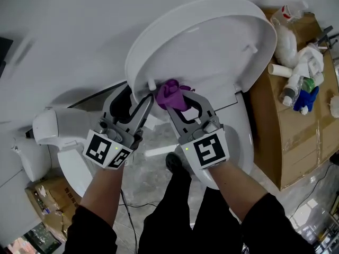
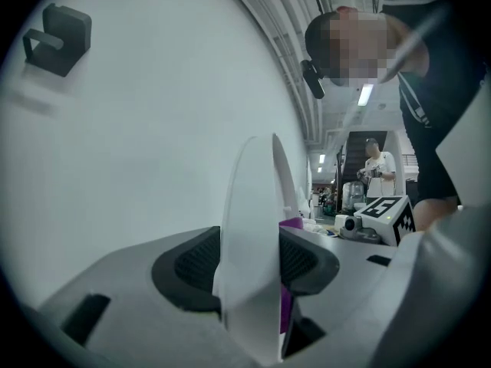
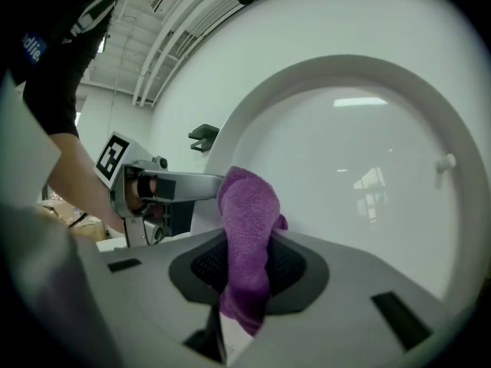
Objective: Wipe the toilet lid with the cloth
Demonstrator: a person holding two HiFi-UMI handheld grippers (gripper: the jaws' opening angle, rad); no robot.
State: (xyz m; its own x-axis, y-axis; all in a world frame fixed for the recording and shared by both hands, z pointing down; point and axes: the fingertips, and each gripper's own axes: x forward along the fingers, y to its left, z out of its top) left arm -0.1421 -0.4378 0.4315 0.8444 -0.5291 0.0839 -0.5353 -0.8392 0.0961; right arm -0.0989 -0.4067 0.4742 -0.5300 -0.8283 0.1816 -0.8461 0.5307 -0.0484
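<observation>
The white toilet lid [image 1: 206, 46] stands raised, its underside facing me. My left gripper [image 1: 144, 100] is shut on the lid's lower left edge [image 2: 249, 267], which runs upright between the two dark pads. My right gripper [image 1: 177, 97] is shut on a bunched purple cloth [image 1: 171, 94], whose tip sits against the lid's inner face near the hinge end. In the right gripper view the cloth [image 3: 247, 244] sticks up between the pads, with the lid's oval [image 3: 360, 175] behind it and the left gripper [image 3: 153, 194] just to its left.
The toilet bowl rim [image 1: 238, 142] lies under my right gripper and a white tank part [image 1: 50, 128] to the left. A cardboard box [image 1: 288, 126] at the right carries bottles and white rolls [image 1: 296, 62]. A second person [image 2: 377, 163] stands far off in the left gripper view.
</observation>
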